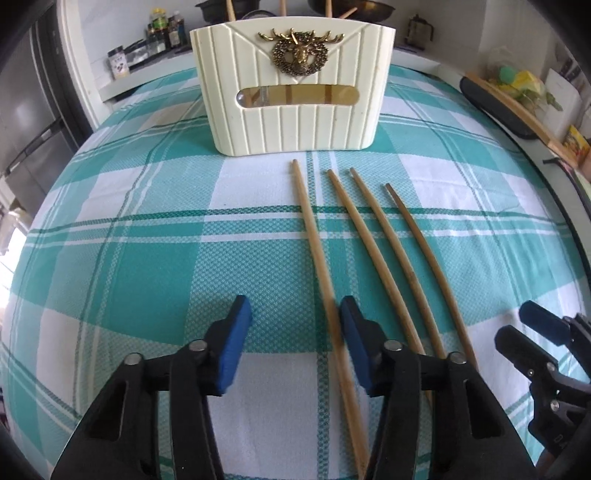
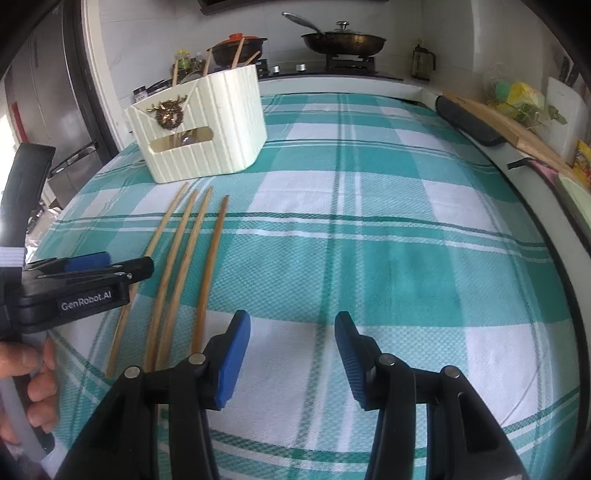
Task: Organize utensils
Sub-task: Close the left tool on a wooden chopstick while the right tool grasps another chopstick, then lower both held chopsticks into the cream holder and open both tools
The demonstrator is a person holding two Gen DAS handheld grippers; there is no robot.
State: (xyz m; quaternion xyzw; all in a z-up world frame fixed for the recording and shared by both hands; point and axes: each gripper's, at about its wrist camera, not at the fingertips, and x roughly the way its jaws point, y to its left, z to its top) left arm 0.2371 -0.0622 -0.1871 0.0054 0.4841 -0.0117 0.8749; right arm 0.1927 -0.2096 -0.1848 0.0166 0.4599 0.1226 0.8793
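Left gripper (image 1: pixel 295 325) low over the cloth, jaws partly apart with blue pads (image 1: pixel 236 339); no pad pressing anything. Leftmost chopstick (image 1: pixel 314 236) runs just inside its right-hand pad, looks touching or nearly so, cannot tell which. Right gripper (image 2: pixel 291 347) also hanging over the cloth, jaws apart, nothing between them, only bare check fabric. In the right wrist view a hand (image 2: pixel 33 373) shows at the left edge on the left gripper's handle.

Count: four wooden chopsticks, lying side by side on the teal-and-white check tablecloth (image 1: pixel 147 258), tips pointing toward the holder, roughly parallel and fanning slightly. Three others (image 1: pixel 373 236) lie to the right of the leftmost one, between the two grippers. Rightmost stick (image 2: pixel 216 258) passes just left of the right gripper's left pad.

One cream ribbed utensil holder (image 1: pixel 295 110) stands upright just past the chopstick tips, with a gold stag emblem (image 1: pixel 299 51) on the front and a slot window below it. Several more sticks (image 2: pixel 240 51) poke out of its top; exact count unclear.

Behind: one dark pot with an orange lid (image 2: pixel 236 44), one lidded pan (image 2: pixel 343 40) on the stove, bottles (image 1: pixel 162 29) at left, a dark pad and wooden board (image 2: pixel 517 129) at right.
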